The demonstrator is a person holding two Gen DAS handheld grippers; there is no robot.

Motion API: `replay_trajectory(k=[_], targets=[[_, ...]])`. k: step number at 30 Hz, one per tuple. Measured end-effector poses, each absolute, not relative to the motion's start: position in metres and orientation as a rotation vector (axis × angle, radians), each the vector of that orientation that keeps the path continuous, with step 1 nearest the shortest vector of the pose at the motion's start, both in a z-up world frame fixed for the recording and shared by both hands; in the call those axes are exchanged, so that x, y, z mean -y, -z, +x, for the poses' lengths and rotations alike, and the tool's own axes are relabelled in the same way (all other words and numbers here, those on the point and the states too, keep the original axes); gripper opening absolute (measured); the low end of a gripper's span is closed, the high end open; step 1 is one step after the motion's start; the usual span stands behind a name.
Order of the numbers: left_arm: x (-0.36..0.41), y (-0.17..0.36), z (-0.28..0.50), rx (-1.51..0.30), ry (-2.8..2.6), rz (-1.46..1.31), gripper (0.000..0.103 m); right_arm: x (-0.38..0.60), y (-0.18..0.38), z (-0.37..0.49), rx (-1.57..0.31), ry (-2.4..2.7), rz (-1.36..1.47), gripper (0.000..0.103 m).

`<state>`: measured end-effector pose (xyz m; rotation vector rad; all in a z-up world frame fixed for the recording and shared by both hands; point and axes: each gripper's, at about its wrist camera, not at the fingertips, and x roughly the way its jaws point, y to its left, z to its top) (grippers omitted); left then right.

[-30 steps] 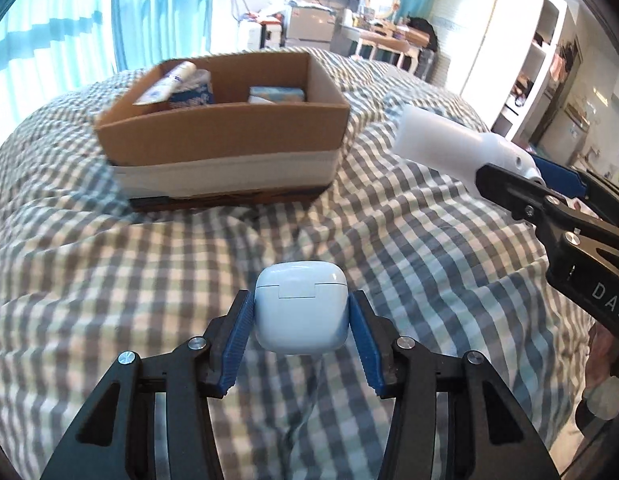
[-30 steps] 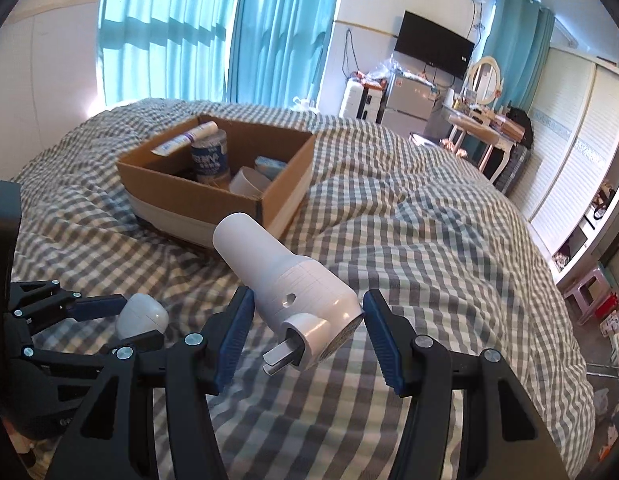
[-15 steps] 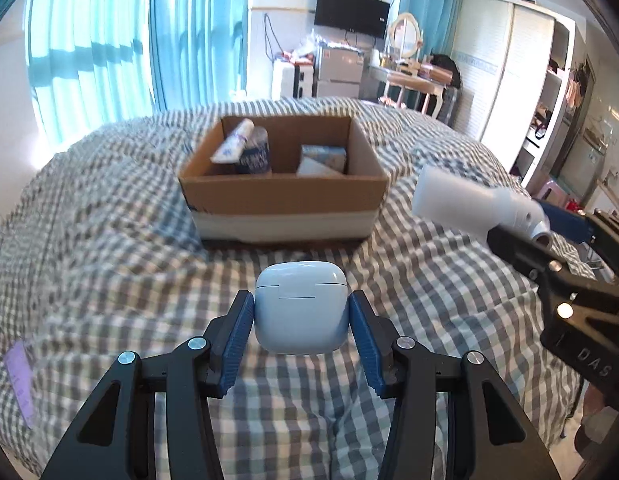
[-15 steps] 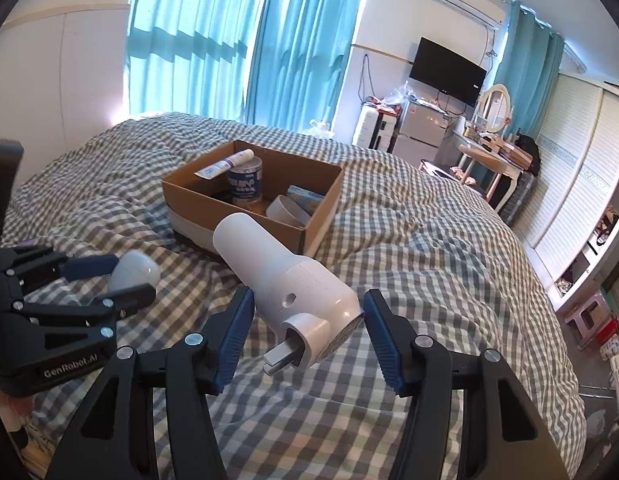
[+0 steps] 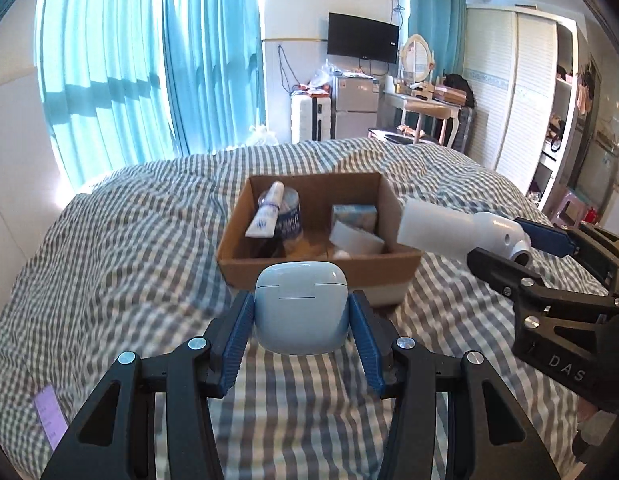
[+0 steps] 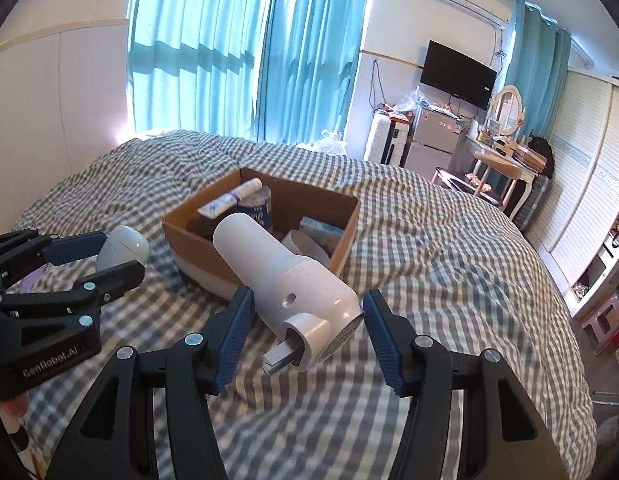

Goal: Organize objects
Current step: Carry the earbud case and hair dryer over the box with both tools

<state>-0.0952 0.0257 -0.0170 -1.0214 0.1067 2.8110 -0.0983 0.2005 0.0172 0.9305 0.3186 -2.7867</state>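
My left gripper is shut on a pale blue earbud case, held upright above the checked bedcover just in front of an open cardboard box. To the right, my right gripper is shut on a white cylindrical appliance with a stub handle, its nozzle end over the box's near right corner. The right wrist view shows the left gripper and the case left of the box. Inside the box are a tube, a can, a tissue pack and a white roll.
The box sits mid-bed on the grey checked cover. A purple slip lies at the near left. Beyond the bed are blue curtains, a fridge, a dressing table and wardrobes. A pink stool stands off the right edge.
Both grippers have risen and tipped upward, so more of the room shows and the box's inside is visible. Each keeps its grip; the white appliance has moved nearer the box.
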Motion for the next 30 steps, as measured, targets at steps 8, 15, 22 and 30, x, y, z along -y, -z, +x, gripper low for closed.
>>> replay_trajectory(k=[8,15,22,30], targets=[[-0.027,0.009,-0.157,-0.158,-2.788,-1.052,0.05,-0.195,-0.029,-0.153,-0.332,2.784,0.935,0.057],[-0.022,0.022,-0.214,-0.139,-2.771,-1.129,0.05,-0.191,-0.024,-0.208,-0.313,2.766,0.989,0.057],[-0.017,0.052,-0.254,-0.147,-2.724,-1.186,0.05,-0.179,0.012,-0.25,-0.301,2.651,1.095,0.057],[-0.02,0.083,-0.279,-0.193,-2.635,-1.187,0.05,-0.174,0.05,-0.278,-0.338,2.553,1.188,0.057]])
